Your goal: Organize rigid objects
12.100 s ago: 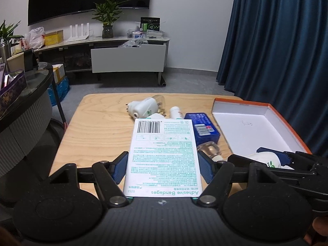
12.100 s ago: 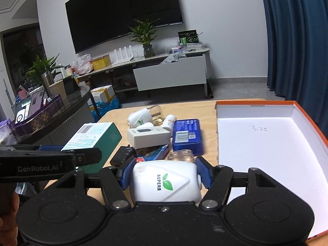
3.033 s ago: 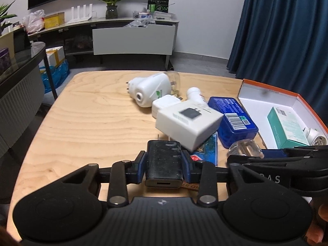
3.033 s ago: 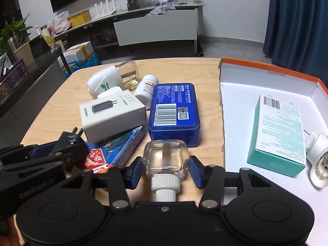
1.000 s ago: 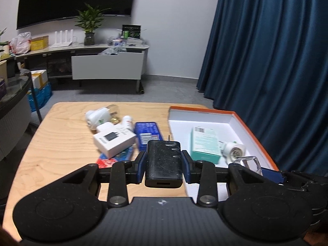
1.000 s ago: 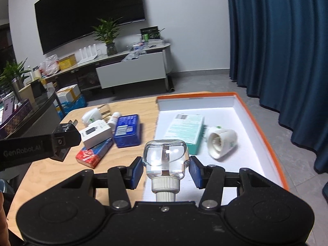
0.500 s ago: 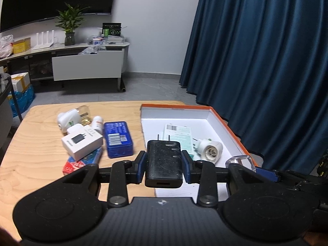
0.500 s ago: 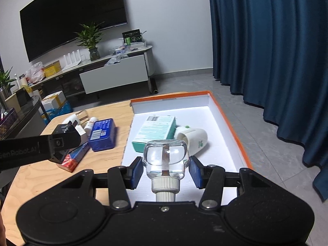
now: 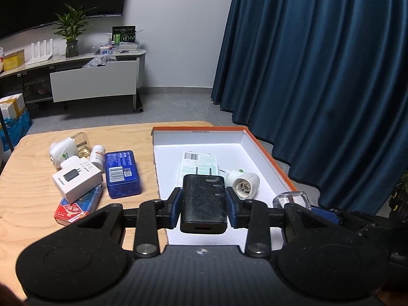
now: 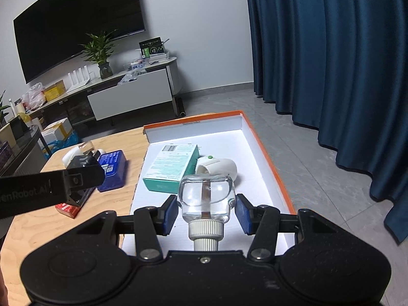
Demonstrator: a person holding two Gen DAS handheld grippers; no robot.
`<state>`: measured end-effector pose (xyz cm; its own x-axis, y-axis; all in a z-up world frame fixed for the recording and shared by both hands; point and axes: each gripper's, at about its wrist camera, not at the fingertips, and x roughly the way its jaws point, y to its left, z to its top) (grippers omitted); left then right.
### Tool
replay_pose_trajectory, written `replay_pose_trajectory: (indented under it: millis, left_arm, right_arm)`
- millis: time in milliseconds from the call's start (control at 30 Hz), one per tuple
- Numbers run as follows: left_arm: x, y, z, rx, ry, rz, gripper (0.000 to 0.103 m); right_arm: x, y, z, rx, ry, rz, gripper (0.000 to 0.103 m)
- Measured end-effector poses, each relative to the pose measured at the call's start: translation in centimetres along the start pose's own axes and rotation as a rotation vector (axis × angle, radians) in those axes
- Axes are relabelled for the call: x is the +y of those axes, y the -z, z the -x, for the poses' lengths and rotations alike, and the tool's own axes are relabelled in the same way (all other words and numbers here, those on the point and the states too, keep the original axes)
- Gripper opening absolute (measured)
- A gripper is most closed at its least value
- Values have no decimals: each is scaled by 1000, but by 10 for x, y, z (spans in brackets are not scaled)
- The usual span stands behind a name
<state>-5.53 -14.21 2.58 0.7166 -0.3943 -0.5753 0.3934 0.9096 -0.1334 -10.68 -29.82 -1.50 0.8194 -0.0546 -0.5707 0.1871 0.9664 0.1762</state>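
Orange-rimmed box [image 10: 270, 163] holds bandage carton [image 10: 170, 169] and white plug-in [image 10: 219, 167]; tools grip charger [image 9: 203, 199], bottle [image 10: 206, 199].

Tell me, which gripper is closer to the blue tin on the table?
Left. The left gripper, holding the black charger, sits just beside the blue tin. The right gripper, holding the clear bottle, hangs over the orange box, farther away.
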Motion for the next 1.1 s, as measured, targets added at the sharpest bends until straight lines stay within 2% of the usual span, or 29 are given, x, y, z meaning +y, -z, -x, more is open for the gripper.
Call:
replay_pose_trajectory:
  millis: [633,1100]
  left_arm:
    - [-16,-9,-17,-1,-4,-14,37]
    - [-17,-22,-27,-14,-14,-15,37]
  right_arm:
    - [-21,-15,-12,-5,10,-3,60]
    - [-22,-30,-22,-16,8,10,60]
